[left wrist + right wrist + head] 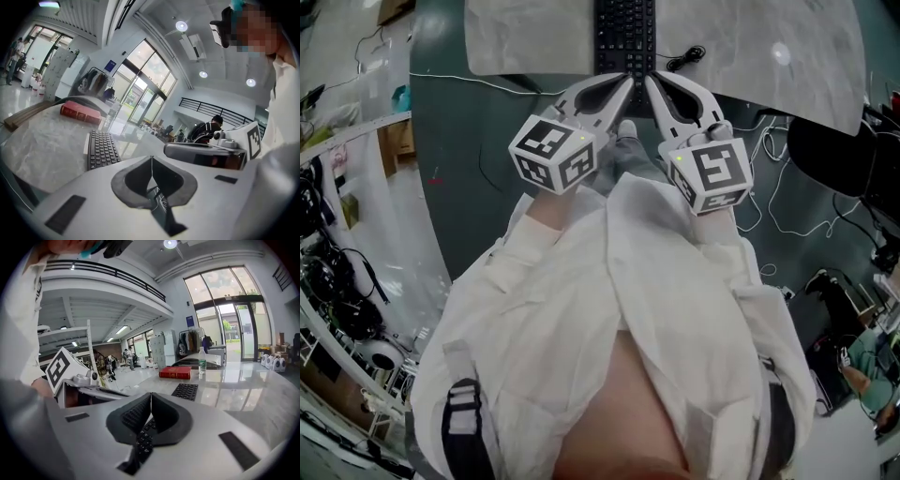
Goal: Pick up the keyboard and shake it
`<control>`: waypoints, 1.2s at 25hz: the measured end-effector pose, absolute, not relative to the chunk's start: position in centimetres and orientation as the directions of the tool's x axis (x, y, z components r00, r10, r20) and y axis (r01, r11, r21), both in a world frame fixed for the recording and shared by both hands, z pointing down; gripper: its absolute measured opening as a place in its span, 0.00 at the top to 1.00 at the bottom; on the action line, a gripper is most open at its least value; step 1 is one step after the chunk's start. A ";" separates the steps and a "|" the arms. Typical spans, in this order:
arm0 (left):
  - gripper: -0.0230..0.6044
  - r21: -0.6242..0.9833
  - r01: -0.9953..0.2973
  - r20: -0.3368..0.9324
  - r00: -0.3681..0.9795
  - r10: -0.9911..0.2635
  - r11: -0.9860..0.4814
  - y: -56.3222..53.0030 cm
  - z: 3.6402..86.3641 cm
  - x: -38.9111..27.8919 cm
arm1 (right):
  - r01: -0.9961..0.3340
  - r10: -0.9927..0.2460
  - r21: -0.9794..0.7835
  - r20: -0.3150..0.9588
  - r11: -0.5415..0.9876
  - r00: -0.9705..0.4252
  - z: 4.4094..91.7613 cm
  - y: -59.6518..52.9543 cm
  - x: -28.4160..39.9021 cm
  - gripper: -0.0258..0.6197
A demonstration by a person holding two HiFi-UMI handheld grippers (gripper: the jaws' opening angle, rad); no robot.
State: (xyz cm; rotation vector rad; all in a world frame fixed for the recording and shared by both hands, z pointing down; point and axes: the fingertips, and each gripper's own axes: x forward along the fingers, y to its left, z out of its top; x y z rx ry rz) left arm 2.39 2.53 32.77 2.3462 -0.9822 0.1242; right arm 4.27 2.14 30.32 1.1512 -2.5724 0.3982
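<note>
Both jaws fully shut, nothing in either. Left gripper (627,82) and right gripper (650,82) are held at chest level, tips nearly together, aimed at the near end of the keyboard (624,33). The keyboard lies flat on the surface (534,37), long axis pointing away from the person, not lifted. In the right gripper view keys show just under the tips; can't tell if there's contact.

Risks:
- Jaws have to open before any grasp. Pushing in while shut would just shove the keyboard along the surface.
- The surface looks like polished stone, glossy with reflections, so low friction. The keyboard is a thin flat black plastic slab with a low edge, so there's little to bite and the pads could ride over it.
- With both grippers at the same end, lifting leaves a long overhang. It would likely pivot or slip out when shaken. Better to split the grips to the two long edges.
- The cable (684,58) is coiled at the right edge. It could snag or tug mid-shake.
- A red hardback book (175,372) and a clear bottle (202,363) stand beyond the far end. A wide swing could clip the bottle.
- The tips are close enough to knock each other.
</note>
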 end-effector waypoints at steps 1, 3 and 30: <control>0.94 0.488 -0.670 0.295 0.729 -0.617 -0.559 2.5 32.9 2.4 | -0.759 -0.676 -0.129 0.377 0.638 -0.633 30.5 2.0 4.3 0.91; 0.94 0.499 -0.658 0.286 0.739 -0.610 -0.564 2.4 33.1 2.4 | -0.766 -0.680 -0.131 0.385 0.630 -0.625 30.9 1.8 4.2 0.91; 0.94 0.566 -0.667 0.376 0.732 -0.568 -0.484 0.8 39.7 0.0 | -0.780 -0.629 -0.189 0.492 0.597 -0.601 37.5 0.5 3.1 0.91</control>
